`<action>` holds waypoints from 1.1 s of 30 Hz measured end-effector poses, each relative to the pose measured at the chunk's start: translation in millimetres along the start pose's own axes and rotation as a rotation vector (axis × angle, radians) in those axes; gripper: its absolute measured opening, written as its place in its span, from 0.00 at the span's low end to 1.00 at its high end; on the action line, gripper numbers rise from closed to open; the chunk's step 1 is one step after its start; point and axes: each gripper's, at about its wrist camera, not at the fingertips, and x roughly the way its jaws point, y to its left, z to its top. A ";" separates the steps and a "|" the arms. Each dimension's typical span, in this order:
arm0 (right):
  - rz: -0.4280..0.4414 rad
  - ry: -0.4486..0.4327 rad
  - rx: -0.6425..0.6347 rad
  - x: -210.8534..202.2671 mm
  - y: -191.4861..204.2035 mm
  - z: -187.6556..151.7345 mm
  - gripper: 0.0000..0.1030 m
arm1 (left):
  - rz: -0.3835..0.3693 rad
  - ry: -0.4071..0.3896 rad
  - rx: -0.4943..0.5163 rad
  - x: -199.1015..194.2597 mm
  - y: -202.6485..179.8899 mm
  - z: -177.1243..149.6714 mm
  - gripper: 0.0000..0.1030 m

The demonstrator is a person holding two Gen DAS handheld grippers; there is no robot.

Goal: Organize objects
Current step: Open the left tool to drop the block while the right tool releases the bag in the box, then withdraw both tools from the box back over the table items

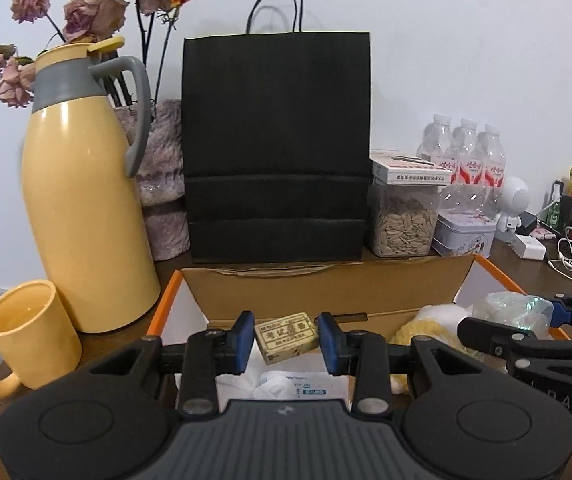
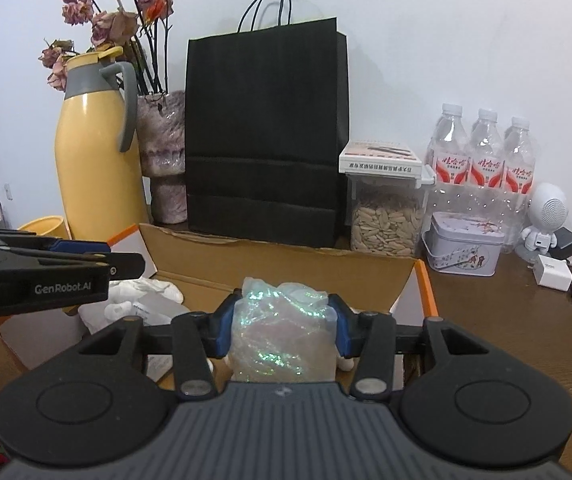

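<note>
My left gripper [image 1: 286,339] is shut on a small tan eraser [image 1: 286,336] with printed characters, held above an open cardboard box [image 1: 326,292] with orange edges. My right gripper [image 2: 281,322] is shut on a crumpled iridescent plastic bag [image 2: 281,328], held over the same box [image 2: 286,264]. The right gripper also shows at the right of the left wrist view [image 1: 526,332], with the bag [image 1: 514,308]. The left gripper shows at the left of the right wrist view [image 2: 57,260]. White packets [image 1: 286,390] and a yellow-white soft item [image 1: 426,324] lie inside the box.
Behind the box stand a black paper bag [image 1: 275,148], a yellow thermos jug [image 1: 81,200], a vase of dried roses [image 1: 161,176], a seed jar [image 1: 402,220], a tin [image 1: 464,234] and water bottles [image 1: 462,152]. A yellow mug [image 1: 25,332] stands at left. Chargers and cables [image 1: 566,252] lie at right.
</note>
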 end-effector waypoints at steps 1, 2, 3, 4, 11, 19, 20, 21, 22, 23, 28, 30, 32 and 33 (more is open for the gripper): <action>0.001 0.003 -0.004 0.1 0.9 -0.4 0.49 | 0.000 -0.002 0.004 -0.2 -0.3 -0.3 0.33; 0.002 0.007 -0.009 -0.1 1.7 -1.0 0.58 | 0.003 -0.004 0.008 -0.8 -0.8 -0.4 0.33; 0.000 0.015 -0.018 0.2 2.9 -1.4 0.65 | 0.011 -0.006 0.015 -1.2 -1.0 -0.6 0.37; -0.003 0.016 -0.026 -0.2 4.0 -2.2 0.84 | 0.028 -0.005 0.021 -1.3 -1.6 -0.2 0.57; -0.028 0.009 -0.030 -1.3 4.3 -1.9 1.00 | 0.089 -0.052 0.030 -6.6 -0.2 0.6 1.00; -0.034 0.009 -0.031 -1.5 4.5 -2.3 1.00 | 0.084 -0.045 0.035 -10.3 -1.8 0.0 1.00; -0.037 0.008 -0.033 -2.2 4.7 -2.4 1.00 | 0.084 -0.045 0.030 -11.6 -1.2 -0.2 1.00; -0.038 0.005 -0.034 -4.4 5.0 -2.8 1.00 | 0.083 -0.045 0.026 -12.2 -1.1 0.1 1.00; -0.038 0.001 -0.035 -6.6 5.3 -2.9 1.00 | 0.079 -0.045 0.020 -14.7 0.1 -0.4 1.00; -0.038 -0.003 -0.036 -9.0 5.9 -3.1 1.00 | 0.077 -0.045 0.016 -17.2 1.0 -1.1 1.00; -0.058 -0.019 -0.057 -25.1 12.3 -7.9 1.00 | 0.089 -0.046 -0.007 -33.6 9.9 -7.2 1.00; -0.056 -0.018 -0.054 -32.3 14.4 -10.7 1.00 | 0.090 -0.047 -0.018 -41.4 14.1 -9.2 1.00; -0.056 -0.022 -0.054 -42.3 18.0 -13.8 1.00 | 0.093 -0.052 -0.027 -51.9 18.0 -11.5 1.00; -0.055 -0.024 -0.053 -46.5 20.3 -15.0 1.00 | 0.095 -0.055 -0.031 -57.2 19.7 -12.8 1.00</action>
